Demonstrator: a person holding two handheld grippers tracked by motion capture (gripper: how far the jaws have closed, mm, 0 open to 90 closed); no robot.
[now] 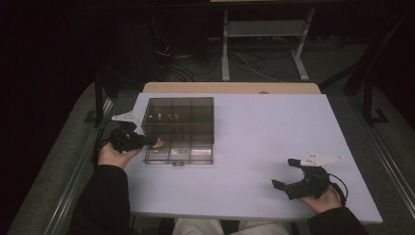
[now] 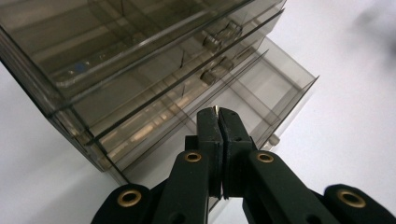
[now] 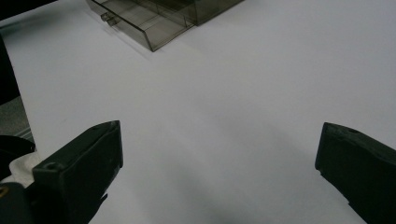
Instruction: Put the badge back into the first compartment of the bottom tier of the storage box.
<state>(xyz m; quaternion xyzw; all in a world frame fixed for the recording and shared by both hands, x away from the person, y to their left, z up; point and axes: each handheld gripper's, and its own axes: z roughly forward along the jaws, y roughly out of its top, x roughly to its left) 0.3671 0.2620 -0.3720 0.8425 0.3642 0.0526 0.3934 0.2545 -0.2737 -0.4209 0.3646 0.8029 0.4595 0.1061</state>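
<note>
The left hand-held gripper [image 1: 147, 142] was clamped on a small yellow piece [image 1: 158, 143] over the open bottom drawer [image 1: 195, 155] of the smoky plastic box [image 1: 178, 115]; the right hand-held gripper [image 1: 286, 172] rested wide apart on the desk [image 1: 254, 132]

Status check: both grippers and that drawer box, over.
Left gripper shut on small yellowish piece, over open bottom drawer of drawer box. Right gripper open, idle on table. Nothing in the way.
</note>
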